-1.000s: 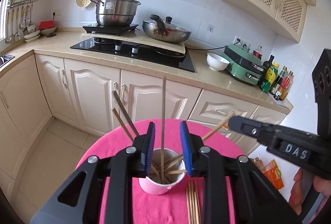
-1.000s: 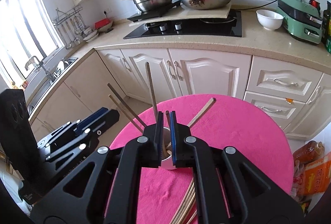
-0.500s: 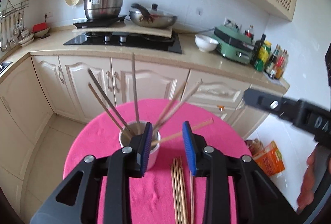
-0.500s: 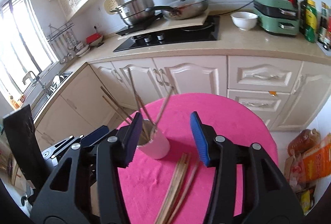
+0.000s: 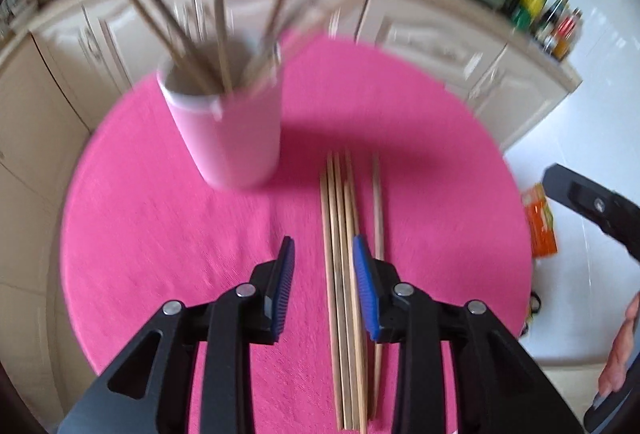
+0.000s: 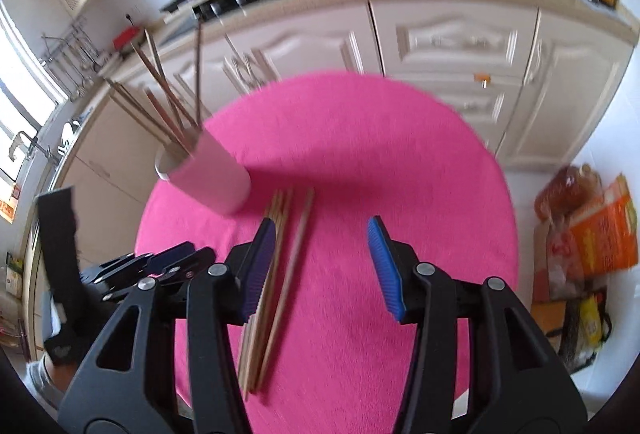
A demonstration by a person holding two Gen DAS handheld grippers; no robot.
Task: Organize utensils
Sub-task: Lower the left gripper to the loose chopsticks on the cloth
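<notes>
A bundle of loose chopsticks (image 5: 344, 274) is laid flat on the pink tabletop (image 5: 160, 226), running from 12 to 6 o'clock in the left wrist view. One separate chopstick (image 5: 377, 201) is laid just beside the bundle, at its 3 o'clock side. A white cup (image 5: 232, 129) is stood at 10 o'clock from the bundle, near its far ends but apart from them. Several chopsticks in the cup (image 5: 218, 5) are fanned upward and outward over its rim; their detail is lost to blur.

The left gripper (image 5: 324, 286) is positioned over the near half of the bundle. Its jaws are parted, and the bundle is seen between the blue pads (image 5: 365, 290), closer to the right-hand pad. Whether the pads are touching the wood cannot be determined.

In the right wrist view, the right gripper (image 6: 322, 266) is held with jaws set wide apart, and nothing is clamped. The bundle is seen at its 9 o'clock side, passing partly behind the left-hand pad (image 6: 260, 266), while only bare tabletop is framed under the remaining gap.

Cream kitchen cabinets (image 6: 452, 45) are located at 12 o'clock beyond the tabletop. Orange packages (image 6: 604, 230) are visible on the floor at 3 o'clock.
</notes>
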